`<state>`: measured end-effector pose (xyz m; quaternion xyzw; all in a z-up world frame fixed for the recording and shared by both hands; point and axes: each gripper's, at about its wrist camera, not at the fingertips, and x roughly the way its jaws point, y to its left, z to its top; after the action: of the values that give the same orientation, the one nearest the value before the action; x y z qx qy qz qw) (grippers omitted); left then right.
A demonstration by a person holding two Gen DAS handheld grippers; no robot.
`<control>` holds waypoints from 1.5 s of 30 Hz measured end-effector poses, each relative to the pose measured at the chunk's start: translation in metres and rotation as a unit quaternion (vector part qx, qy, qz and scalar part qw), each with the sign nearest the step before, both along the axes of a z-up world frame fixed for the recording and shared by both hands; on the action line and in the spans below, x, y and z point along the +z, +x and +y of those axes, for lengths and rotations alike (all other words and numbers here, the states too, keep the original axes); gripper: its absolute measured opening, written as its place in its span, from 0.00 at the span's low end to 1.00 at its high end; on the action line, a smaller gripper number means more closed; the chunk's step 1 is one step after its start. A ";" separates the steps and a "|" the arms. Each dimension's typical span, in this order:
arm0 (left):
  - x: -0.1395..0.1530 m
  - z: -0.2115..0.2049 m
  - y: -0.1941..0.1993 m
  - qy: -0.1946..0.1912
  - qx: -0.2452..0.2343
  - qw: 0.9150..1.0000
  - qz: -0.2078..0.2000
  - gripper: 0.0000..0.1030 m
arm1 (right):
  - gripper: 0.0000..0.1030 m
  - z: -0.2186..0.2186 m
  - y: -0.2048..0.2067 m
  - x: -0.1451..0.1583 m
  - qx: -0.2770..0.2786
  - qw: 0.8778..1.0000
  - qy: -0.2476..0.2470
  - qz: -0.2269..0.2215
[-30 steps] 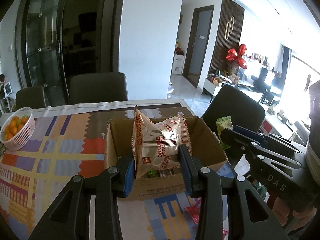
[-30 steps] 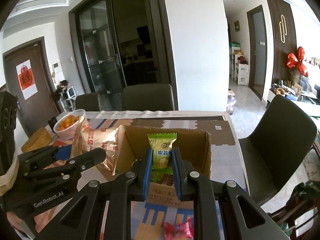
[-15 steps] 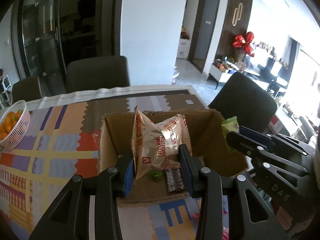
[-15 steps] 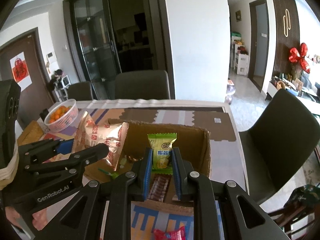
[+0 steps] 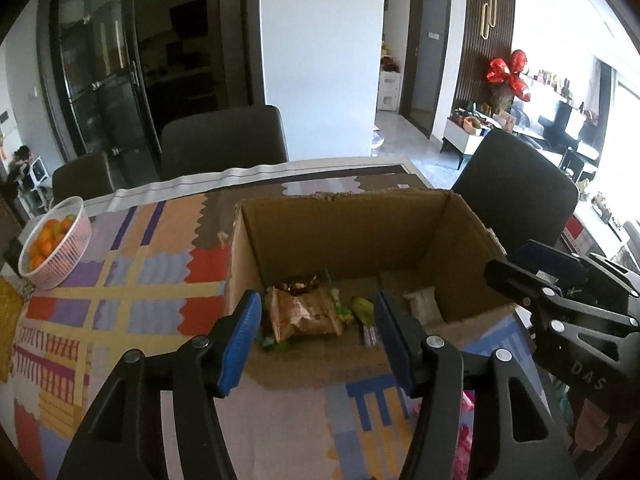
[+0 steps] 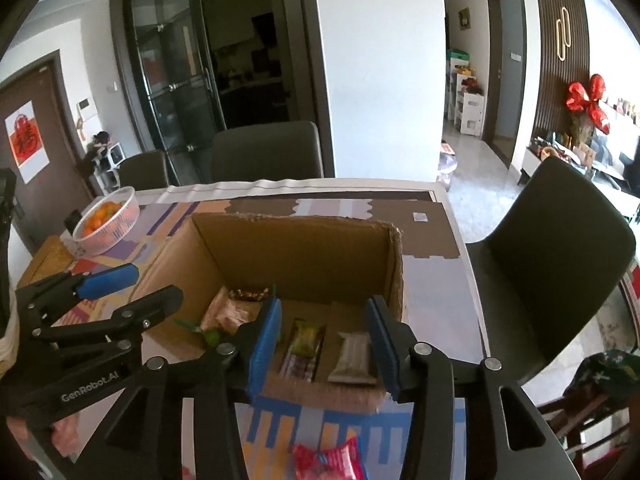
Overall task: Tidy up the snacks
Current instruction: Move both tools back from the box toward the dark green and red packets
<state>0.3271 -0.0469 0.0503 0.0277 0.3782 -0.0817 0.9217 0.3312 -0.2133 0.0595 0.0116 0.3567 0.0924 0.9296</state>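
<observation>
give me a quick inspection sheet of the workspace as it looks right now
Surface: table under a colourful patterned cloth.
Job's things: open cardboard box holding a tan biscuit bag, a green-wrapped snack and a grey bar; a red-wrapped snack lies on the cloth in front of the box.
Clutter: white basket of oranges at the table's far left.
Grippers: left gripper and right gripper over the box, jaws just opened, nothing between them.
Cables: nothing seen.
Surroundings: dark chairs, glass doors, red balloons.
</observation>
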 end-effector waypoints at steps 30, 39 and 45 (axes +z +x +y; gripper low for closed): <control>-0.061 -0.009 -0.119 -0.042 0.010 0.994 0.096 0.62 | 0.52 -0.007 -0.117 -0.040 0.040 0.998 -0.012 0.036; -0.099 -0.012 -0.131 -0.058 0.033 0.987 0.147 0.62 | 0.52 -0.009 -0.125 -0.078 0.044 0.994 -0.023 0.093; -0.126 -0.023 -0.136 -0.065 0.035 0.979 0.189 0.62 | 0.52 -0.013 -0.128 -0.104 0.045 0.991 -0.011 0.128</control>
<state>0.1916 -0.0698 -0.0755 -0.0615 0.5399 -0.0771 0.8359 0.2035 -0.2267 -0.0444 -0.0029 0.4742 0.1278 0.8711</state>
